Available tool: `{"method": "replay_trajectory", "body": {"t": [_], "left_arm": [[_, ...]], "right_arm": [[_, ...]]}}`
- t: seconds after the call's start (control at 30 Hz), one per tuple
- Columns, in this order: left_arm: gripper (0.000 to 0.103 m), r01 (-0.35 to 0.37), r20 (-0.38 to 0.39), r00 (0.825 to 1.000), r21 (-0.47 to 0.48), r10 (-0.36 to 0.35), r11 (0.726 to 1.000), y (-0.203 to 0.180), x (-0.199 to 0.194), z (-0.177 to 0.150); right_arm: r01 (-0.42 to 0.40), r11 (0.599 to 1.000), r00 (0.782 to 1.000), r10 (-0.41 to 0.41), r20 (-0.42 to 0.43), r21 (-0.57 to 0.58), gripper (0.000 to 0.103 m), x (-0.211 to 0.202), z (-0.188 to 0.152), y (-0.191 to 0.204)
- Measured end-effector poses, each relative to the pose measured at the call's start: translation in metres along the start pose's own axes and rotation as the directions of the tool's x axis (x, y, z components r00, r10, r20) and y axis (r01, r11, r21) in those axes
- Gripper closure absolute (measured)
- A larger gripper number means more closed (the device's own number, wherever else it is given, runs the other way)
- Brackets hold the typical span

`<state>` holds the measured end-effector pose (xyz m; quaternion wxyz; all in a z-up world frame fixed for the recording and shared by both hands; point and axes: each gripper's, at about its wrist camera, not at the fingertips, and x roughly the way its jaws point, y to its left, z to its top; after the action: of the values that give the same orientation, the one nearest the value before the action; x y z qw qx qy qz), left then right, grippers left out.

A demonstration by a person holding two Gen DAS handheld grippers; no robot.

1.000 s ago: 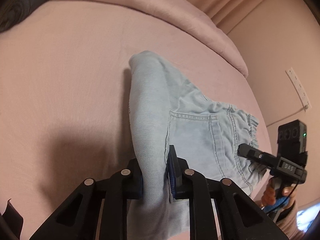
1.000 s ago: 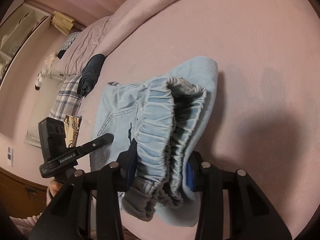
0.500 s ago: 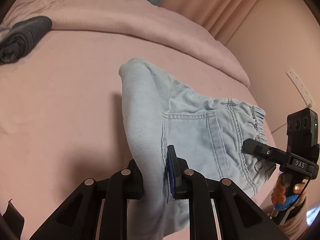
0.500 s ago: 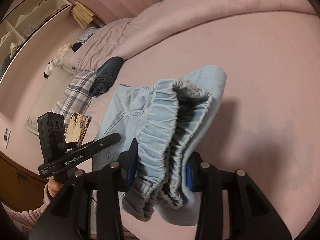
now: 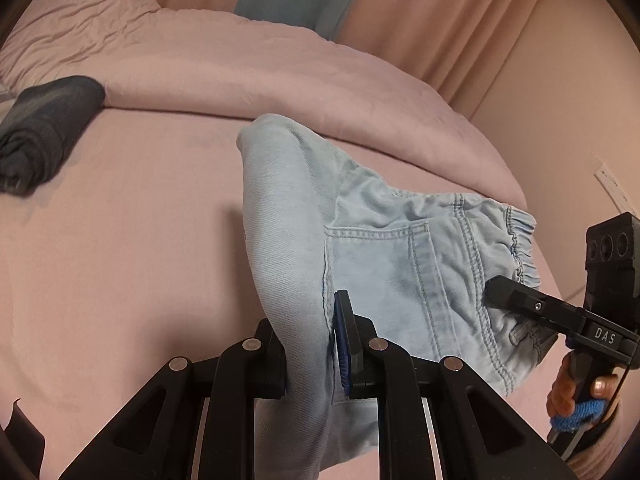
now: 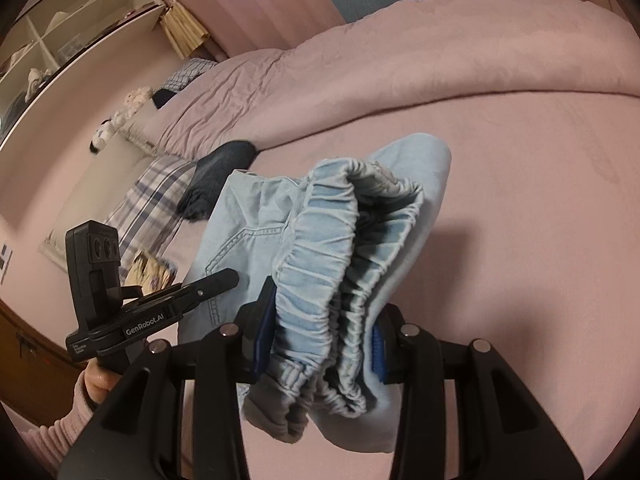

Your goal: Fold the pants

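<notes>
Denim pants (image 5: 360, 232) hang folded between two grippers above the pink bed (image 5: 120, 240).
Left gripper (image 5: 310, 344) pinches the folded leg edge; right gripper (image 6: 320, 344) clamps the bunched elastic waistband, holding them just over the bed, right of a dark bundle (image 5: 40, 132).

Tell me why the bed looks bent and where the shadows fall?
Left wrist view: fisheye lens bows the bed, dark corners, the pants cast a soft shadow to their left. Right wrist view: same bowing, the shadow falls to their right; the shelves look blurry.
</notes>
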<state>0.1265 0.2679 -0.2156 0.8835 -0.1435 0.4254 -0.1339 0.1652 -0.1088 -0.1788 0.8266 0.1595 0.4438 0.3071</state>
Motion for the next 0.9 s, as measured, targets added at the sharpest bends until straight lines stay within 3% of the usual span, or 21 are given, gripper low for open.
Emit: {"method": "replay_trajectory", "body": {"t": [0.23,0.33,0.4,0.43,0.47,0.53,0.57,0.67,0.77,0.83,0.9], "left_arm": [[0.087,-0.043,-0.014,0.999,-0.001,0.043,0.999,0.018,0.041,0.036],[0.087,-0.046,-0.059,0.997,-0.019,0.045,0.999,0.03,0.062,0.036],[0.086,-0.087,-0.098,0.992,-0.039,0.083,0.995,0.041,0.08,0.033],[0.075,-0.116,-0.112,0.988,-0.05,0.11,0.992,0.047,0.086,0.03],[0.059,-0.129,-0.124,0.985,-0.072,0.119,0.989,0.054,0.088,0.028],[0.043,-0.146,-0.114,0.985,-0.122,0.132,0.982,0.068,0.082,0.027],[0.04,-0.164,-0.1,0.983,-0.123,0.152,0.979,0.071,0.076,0.027],[0.04,-0.2,-0.049,0.979,-0.071,0.197,0.977,0.063,0.055,0.026],[0.04,-0.233,0.045,0.972,0.029,0.232,0.972,0.043,0.033,0.028],[0.04,-0.196,0.076,0.979,0.064,0.192,0.978,0.035,0.026,0.028],[0.04,-0.179,0.069,0.982,0.073,0.174,0.981,0.029,0.03,0.027]], "right_arm": [[0.016,1.0,1.0,-0.016,0.014,0.002,0.063,0.047,0.044,-0.017],[0.033,0.999,0.999,-0.033,-0.003,0.025,0.062,0.069,0.051,-0.025],[0.066,0.997,0.998,-0.064,-0.028,0.047,0.058,0.083,0.049,-0.033],[0.102,0.993,0.994,-0.099,-0.05,0.056,0.054,0.091,0.046,-0.037],[0.168,0.984,0.983,-0.163,-0.081,0.061,0.051,0.1,0.042,-0.045],[0.256,0.963,0.96,-0.244,-0.135,0.079,0.044,0.111,0.034,-0.058],[0.249,0.964,0.963,-0.236,-0.133,0.097,0.043,0.109,0.032,-0.062],[0.289,0.956,0.954,-0.284,-0.099,0.046,0.032,0.095,0.035,-0.053],[0.403,0.913,0.914,-0.404,-0.017,-0.059,0.032,0.08,0.042,-0.032],[0.456,0.882,0.89,-0.451,0.07,-0.122,0.033,0.065,0.044,-0.016],[0.427,0.889,0.904,-0.413,0.112,-0.168,0.036,0.054,0.045,-0.008]]}}
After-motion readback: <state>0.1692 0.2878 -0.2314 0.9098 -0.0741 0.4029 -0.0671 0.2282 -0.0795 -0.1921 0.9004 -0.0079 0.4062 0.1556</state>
